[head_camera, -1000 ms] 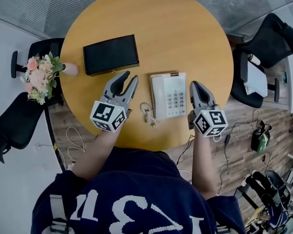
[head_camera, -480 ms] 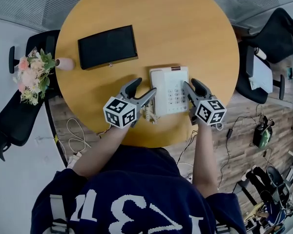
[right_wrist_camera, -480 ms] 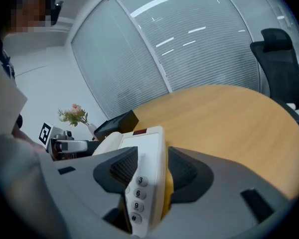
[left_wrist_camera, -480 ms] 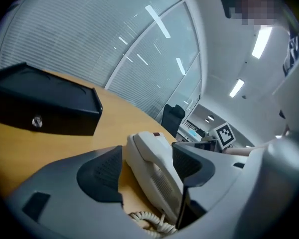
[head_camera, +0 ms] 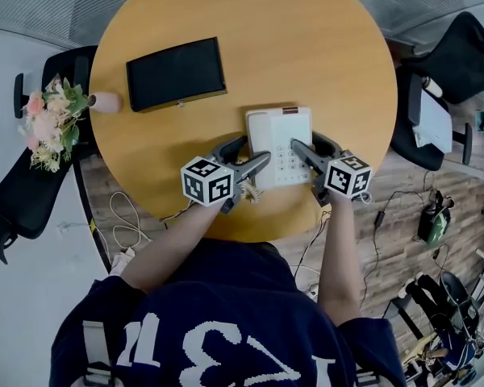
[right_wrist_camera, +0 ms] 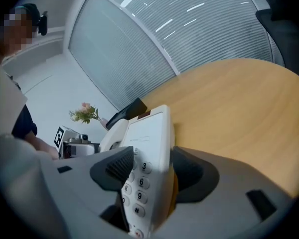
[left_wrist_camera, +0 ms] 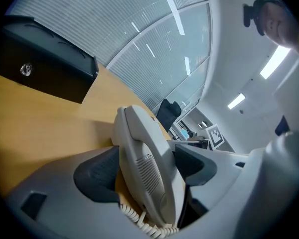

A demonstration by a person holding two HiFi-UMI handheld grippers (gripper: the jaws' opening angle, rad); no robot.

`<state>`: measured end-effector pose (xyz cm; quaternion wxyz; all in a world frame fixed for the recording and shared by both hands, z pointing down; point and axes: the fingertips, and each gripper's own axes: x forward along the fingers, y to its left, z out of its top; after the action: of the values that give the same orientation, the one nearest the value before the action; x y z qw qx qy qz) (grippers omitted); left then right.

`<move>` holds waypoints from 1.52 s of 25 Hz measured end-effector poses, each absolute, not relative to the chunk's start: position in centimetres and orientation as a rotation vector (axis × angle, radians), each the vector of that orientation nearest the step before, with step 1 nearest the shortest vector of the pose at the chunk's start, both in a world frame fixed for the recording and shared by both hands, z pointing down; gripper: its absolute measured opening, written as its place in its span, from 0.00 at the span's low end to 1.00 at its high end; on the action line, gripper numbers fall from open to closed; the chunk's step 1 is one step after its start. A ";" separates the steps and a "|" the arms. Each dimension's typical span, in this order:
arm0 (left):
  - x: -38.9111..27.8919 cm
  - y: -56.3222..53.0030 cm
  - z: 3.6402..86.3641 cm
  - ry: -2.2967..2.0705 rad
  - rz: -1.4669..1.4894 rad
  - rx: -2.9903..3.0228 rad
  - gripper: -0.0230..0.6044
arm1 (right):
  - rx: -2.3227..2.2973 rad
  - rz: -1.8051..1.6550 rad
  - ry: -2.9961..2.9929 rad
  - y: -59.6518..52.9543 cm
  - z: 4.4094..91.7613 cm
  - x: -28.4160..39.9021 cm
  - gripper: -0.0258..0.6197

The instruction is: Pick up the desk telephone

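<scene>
Left gripper (head_camera: 253,151) and right gripper (head_camera: 306,142), jaws just opened wide, straddle the phone (head_camera: 279,129); the left could lift only the loose handset (left_wrist_camera: 142,153).

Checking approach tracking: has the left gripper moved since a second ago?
Yes. The left gripper has shifted from below the black rectangular box rightward to the white desk telephone; its jaws have just been opening and straddle the handset.

left claw (head_camera: 256,147): jaws just opening, astride telephone (head_camera: 278,127) | right claw (head_camera: 305,140): likewise
</scene>
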<state>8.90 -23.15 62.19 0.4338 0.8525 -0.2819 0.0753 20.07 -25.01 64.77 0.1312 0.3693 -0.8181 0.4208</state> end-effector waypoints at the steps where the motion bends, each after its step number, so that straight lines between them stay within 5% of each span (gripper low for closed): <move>1: 9.0 -23.2 62.2 -0.695 0.187 2.123 0.56 | 1.075 1.234 -2.380 -25.0 64.8 20.1 0.40; 15: 8.8 -23.5 62.1 -0.696 0.164 2.076 0.56 | 1.165 1.354 -2.384 -25.4 64.5 20.6 0.39; 38: 4.2 -27.0 46.6 -0.893 0.013 2.519 0.50 | 1.321 0.817 -2.731 -28.2 49.0 16.3 0.35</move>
<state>4.17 -27.03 46.59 0.2321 0.9167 -0.3251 0.0046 16.30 -28.19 49.00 0.0000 0.4205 -0.8693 0.2599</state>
